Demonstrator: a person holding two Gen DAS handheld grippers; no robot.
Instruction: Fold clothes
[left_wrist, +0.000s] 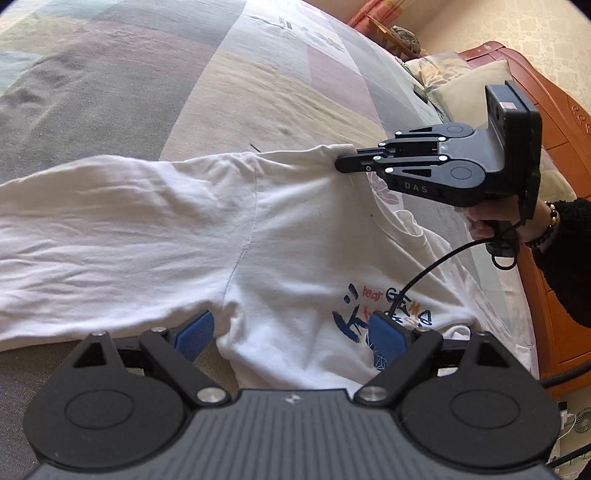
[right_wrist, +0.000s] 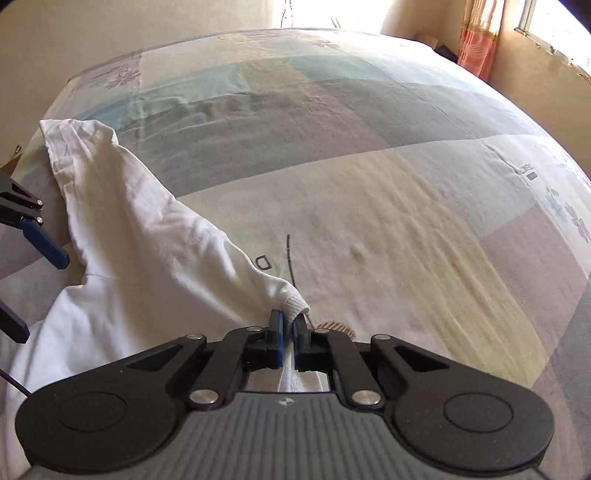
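A white long-sleeved shirt (left_wrist: 273, 236) with a blue and red chest print (left_wrist: 384, 295) lies spread on the bed. My left gripper (left_wrist: 291, 332) is open, its blue pads on either side of the shirt's lower body, low over the cloth. My right gripper (right_wrist: 289, 325) is shut on the shirt's ribbed collar edge (right_wrist: 295, 306); it shows in the left wrist view (left_wrist: 345, 162) pinching the shirt at the shoulder. One sleeve (right_wrist: 110, 192) stretches away to the far left. The left gripper's blue pads (right_wrist: 44, 247) show at the right wrist view's left edge.
The bed has a patchwork cover (left_wrist: 258, 81) in grey, beige and pink. A pillow (left_wrist: 469, 88) and an orange wooden headboard (left_wrist: 565, 122) are at the right. A black cable (left_wrist: 436, 266) runs across the shirt. Curtain (right_wrist: 476, 37) and window are at the far right.
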